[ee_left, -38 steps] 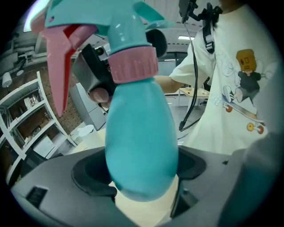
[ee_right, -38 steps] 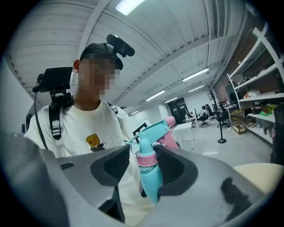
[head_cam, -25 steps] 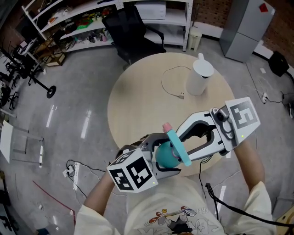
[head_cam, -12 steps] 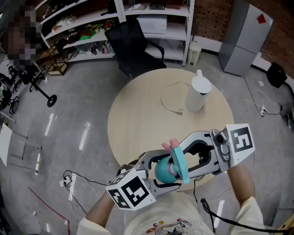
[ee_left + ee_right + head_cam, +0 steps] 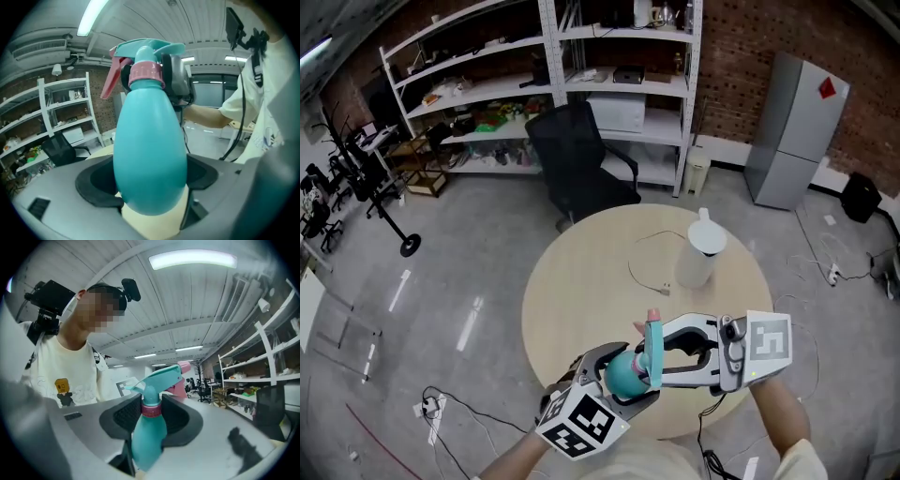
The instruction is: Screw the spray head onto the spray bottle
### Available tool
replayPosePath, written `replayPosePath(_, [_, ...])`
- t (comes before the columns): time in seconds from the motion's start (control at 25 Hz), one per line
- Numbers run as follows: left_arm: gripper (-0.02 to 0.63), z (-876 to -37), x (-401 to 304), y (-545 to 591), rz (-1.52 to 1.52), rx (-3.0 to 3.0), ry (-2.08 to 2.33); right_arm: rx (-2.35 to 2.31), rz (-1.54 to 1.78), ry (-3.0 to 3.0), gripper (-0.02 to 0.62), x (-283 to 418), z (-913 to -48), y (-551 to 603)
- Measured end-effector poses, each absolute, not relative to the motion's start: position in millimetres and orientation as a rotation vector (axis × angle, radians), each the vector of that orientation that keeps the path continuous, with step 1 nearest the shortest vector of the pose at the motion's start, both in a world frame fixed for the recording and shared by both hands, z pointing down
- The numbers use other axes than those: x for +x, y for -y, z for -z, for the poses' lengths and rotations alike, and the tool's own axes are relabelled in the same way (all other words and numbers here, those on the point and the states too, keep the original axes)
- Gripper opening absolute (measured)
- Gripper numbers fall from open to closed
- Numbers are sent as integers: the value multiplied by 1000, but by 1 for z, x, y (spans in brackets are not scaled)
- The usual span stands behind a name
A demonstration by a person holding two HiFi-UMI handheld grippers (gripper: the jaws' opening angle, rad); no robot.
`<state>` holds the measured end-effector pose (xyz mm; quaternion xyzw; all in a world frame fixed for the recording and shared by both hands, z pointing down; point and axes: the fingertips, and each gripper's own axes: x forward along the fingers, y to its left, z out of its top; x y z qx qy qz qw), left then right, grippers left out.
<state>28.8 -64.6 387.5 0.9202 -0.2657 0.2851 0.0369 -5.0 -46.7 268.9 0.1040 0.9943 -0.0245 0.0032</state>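
Spray bottle [image 5: 149, 150], teal and egg-shaped, sits low in the centre of the head view, off the table and close to the person's body. The left gripper [image 5: 622, 377] is clenched round its belly, with the dark pads pressing on both flanks. The bottle's long axis runs straight out along that gripper, neck pointing away from it.

The spray head [image 5: 157, 379] sits on the neck with its pink trigger [image 5: 110, 77] at the upper left of the left gripper view. The right gripper [image 5: 151, 414] comes in from the right of the head view, across that axis, and grasps the spray head at its pink collar [image 5: 151, 409], one pad on each side. Any turn of the collar would therefore be about the line the left gripper points along, and the right one is placed to make it.

The thread lies hidden under the collar, so I cannot tell how far it has seated. The bottle's base is cut off by the left jaws.

Beyond, toward mid-frame, the round table [image 5: 581, 281] carries a white lidded jug [image 5: 699, 251] and a thin cable [image 5: 642, 274]. A black office chair [image 5: 579, 155] and shelves [image 5: 487, 89] stand at the top of the frame
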Motion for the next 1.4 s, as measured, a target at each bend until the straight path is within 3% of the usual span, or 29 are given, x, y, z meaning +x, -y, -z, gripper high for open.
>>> replayPosePath(0.2, [407,-377,13,99,-922,2715,1233,33,-71,-3166,135,-13,-259,67])
replayPosePath(0.44, [407,-373,8,119,-758,2560,1558,-338,-132,-3149,135,-17,-258,80])
replayPosePath(0.56, [407,-374,11,118,-704,2568,1505,-430,-118,-3140,135,-19,-262,80])
replayPosePath(0.72, [407,-373,9,120,-642,2607,1431,-364,-8,-3183,216,-14,-278,72])
replayPosePath(1.08, [407,-358,-4,121,-636,2760,1260,-401,71,-3180,221,47,-279,88])
replayPosePath(1.4, [407,-367,9,103,-741,2875,995,-36,93,-3152,236,17,-261,84])
